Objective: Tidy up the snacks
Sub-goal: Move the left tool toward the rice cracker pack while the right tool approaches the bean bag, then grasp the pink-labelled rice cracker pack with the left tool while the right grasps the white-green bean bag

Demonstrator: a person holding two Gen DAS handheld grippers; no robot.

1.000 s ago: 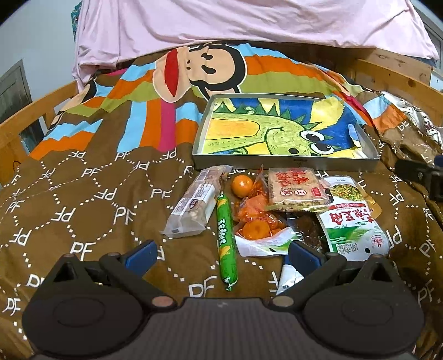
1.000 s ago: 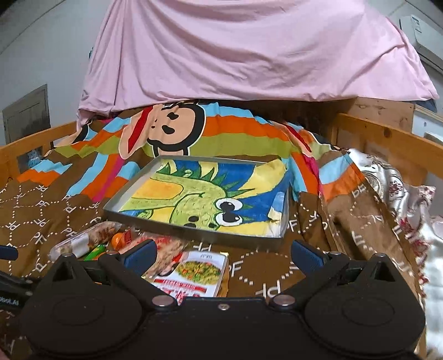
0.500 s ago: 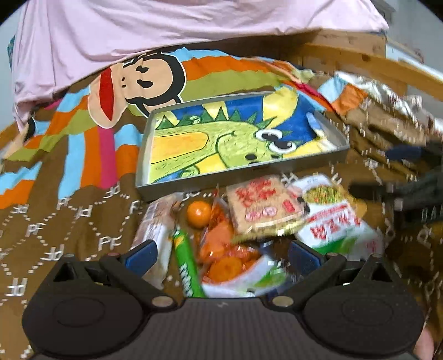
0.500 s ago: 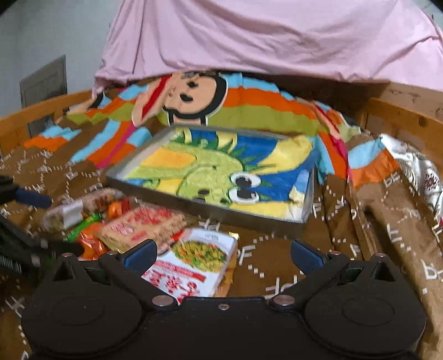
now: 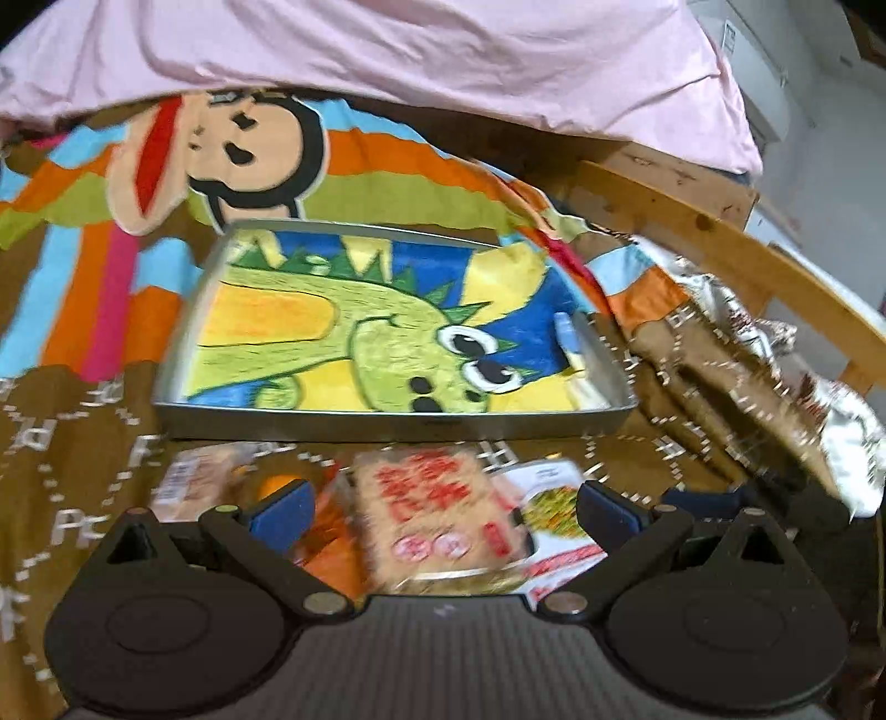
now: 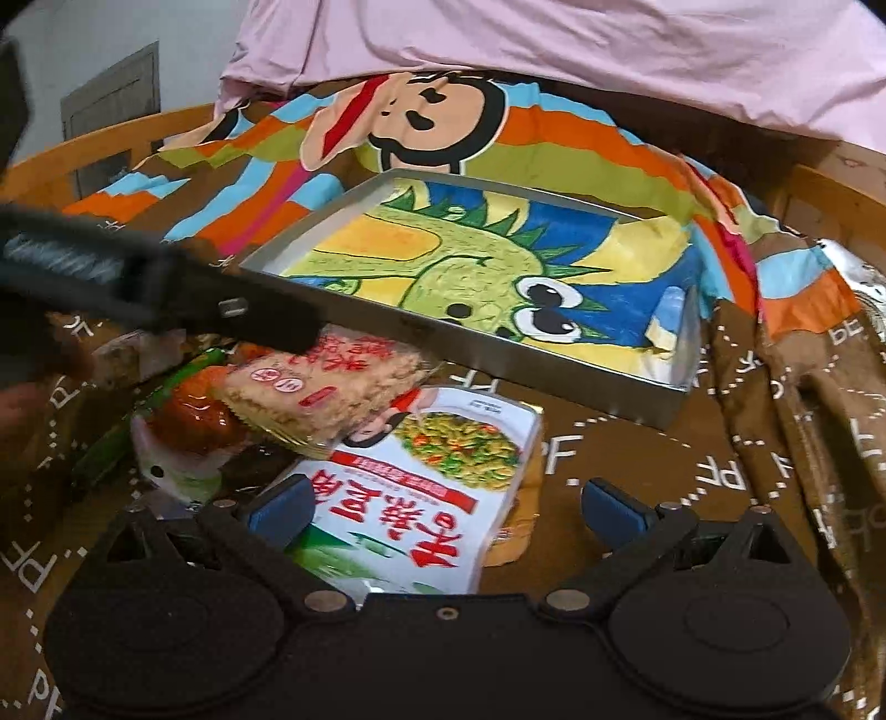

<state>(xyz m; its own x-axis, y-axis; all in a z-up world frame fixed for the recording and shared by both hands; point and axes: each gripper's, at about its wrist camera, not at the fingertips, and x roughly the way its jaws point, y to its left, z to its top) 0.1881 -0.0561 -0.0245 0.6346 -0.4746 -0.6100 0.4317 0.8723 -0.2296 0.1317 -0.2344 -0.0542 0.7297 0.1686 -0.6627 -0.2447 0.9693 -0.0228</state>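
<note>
A pile of snacks lies on the brown bedspread in front of a metal tray (image 5: 387, 426) lined with a dinosaur print. My left gripper (image 5: 440, 507) is open, its jaws either side of a beige rice-cracker pack (image 5: 437, 515) with red writing. My right gripper (image 6: 443, 507) is open over a white and green pea-snack bag (image 6: 426, 498). In the right wrist view the cracker pack (image 6: 321, 393) lies on orange jelly packets (image 6: 194, 410) and a green sausage stick (image 6: 111, 443), with the left gripper's black finger (image 6: 221, 304) crossing above. The tray (image 6: 554, 376) holds no snacks.
A wrapped pastry (image 5: 194, 482) and a small orange (image 5: 277, 484) lie at the pile's left. A pink sheet (image 5: 387, 50) hangs behind the tray. A wooden bed rail (image 5: 747, 260) runs along the right, with a silvery cloth (image 5: 775, 343) beside it.
Both grippers have moved forward and down toward the snack pile. The left now straddles the cracker pack, the right is over the pea-snack bag. The snacks have not moved.
</note>
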